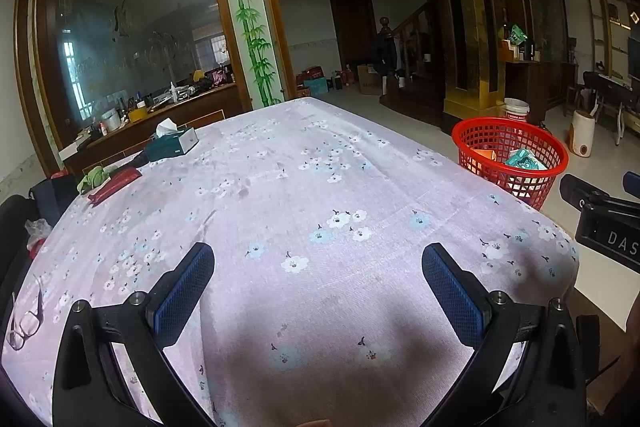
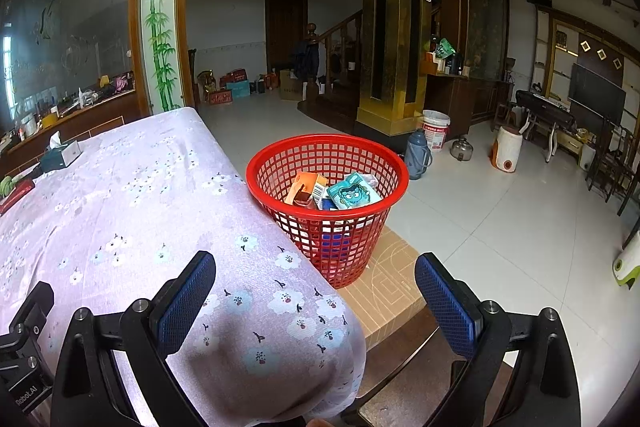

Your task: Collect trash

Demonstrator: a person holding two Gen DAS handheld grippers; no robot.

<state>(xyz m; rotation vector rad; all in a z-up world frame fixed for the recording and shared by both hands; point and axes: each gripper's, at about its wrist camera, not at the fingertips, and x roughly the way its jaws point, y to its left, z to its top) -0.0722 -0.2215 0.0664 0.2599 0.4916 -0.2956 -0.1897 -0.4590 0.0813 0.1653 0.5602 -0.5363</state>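
Left gripper (image 1: 318, 283) fingers spread wide, empty, over the flowered tablecloth (image 1: 300, 187). Right gripper (image 2: 316, 291) likewise wide, empty, at the table corner. Red basket (image 2: 327, 163) at 12 o'clock of it holds packets (image 2: 354, 191). Tissue box (image 1: 172, 143) at 10 o'clock.

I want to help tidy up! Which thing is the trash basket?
Find the big table with the flowery purple cloth. Just past its right edge stands the trash basket, on a tan patterned box. It is bright red with open mesh sides, unlike the solid white bucket behind.
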